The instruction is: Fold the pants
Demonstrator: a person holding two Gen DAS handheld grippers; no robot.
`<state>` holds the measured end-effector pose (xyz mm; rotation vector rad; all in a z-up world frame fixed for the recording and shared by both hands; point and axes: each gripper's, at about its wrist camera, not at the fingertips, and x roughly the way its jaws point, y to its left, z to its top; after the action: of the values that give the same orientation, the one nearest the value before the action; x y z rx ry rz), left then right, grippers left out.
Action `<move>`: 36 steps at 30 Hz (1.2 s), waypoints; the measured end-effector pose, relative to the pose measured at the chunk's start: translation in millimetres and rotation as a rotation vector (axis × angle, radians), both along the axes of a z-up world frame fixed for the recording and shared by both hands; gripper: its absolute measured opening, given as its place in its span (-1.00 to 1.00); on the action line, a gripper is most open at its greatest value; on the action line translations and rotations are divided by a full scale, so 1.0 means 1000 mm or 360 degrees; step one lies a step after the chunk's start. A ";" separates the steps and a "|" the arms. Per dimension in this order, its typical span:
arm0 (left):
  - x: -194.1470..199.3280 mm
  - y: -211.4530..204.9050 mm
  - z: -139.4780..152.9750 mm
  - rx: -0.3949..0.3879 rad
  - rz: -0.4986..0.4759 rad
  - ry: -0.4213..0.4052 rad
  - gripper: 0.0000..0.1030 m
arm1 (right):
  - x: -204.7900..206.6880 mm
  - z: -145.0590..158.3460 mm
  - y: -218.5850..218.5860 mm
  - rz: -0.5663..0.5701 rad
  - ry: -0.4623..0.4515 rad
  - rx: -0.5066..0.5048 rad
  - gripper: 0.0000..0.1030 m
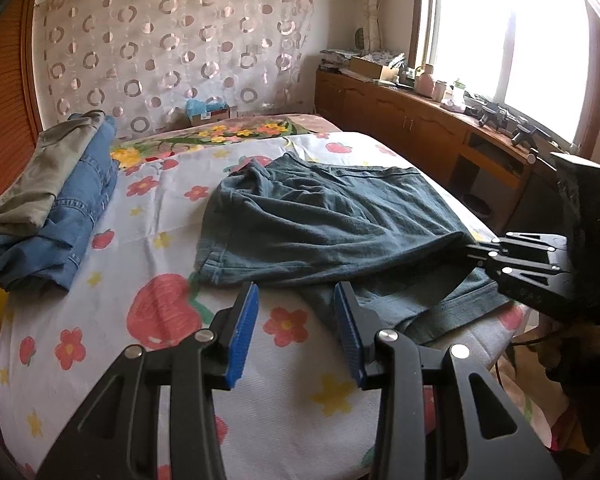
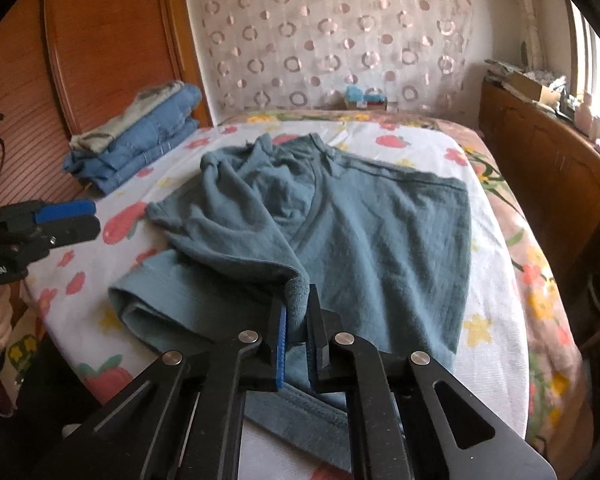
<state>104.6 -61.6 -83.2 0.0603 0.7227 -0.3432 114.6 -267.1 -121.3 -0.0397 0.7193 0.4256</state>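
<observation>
The right gripper [image 2: 297, 322] is pinched tight on a raised fold of the teal pants [image 2: 364, 240], which lie half-folded on the flowered bedsheet [image 2: 488, 280]. The left gripper [image 1: 296, 320] hangs wide apart, empty, just short of the cloth. Mid-fold, I judge — next, carry that edge across and lay it flat.

Matt teal knit pants [image 2: 372, 240] on a printed cotton sheet [image 1: 284, 408].

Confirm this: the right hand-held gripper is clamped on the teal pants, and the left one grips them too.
Half right. The right hand-held gripper is clamped on the teal pants, but the left hand-held gripper is open and holds nothing, as the left wrist view shows.
</observation>
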 end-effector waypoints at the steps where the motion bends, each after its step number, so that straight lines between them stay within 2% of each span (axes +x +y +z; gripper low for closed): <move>1: 0.000 0.000 0.000 -0.0001 0.0000 -0.0002 -0.26 | -0.003 0.003 -0.001 -0.0003 -0.0019 0.0009 -0.90; 11: -0.002 -0.003 0.004 0.0009 0.0009 -0.0018 -0.26 | -0.026 0.034 -0.011 -0.0035 -0.0166 0.0029 -0.91; 22: -0.003 -0.009 0.005 0.0008 0.0007 -0.0019 -0.26 | -0.043 0.045 -0.039 -0.0142 -0.0200 0.0016 -0.91; 28: -0.001 -0.020 0.003 0.0009 -0.0031 -0.0005 -0.26 | -0.052 0.036 -0.057 -0.0211 -0.0160 0.0012 -0.91; 36: 0.008 -0.037 -0.007 0.0026 -0.0077 0.0020 -0.26 | -0.056 0.001 -0.069 -0.0254 0.0019 0.0021 -0.91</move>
<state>112.4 -98.9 -90.2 0.0914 0.7372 -0.3845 58.9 -336.4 -120.4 0.0322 0.7257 0.2783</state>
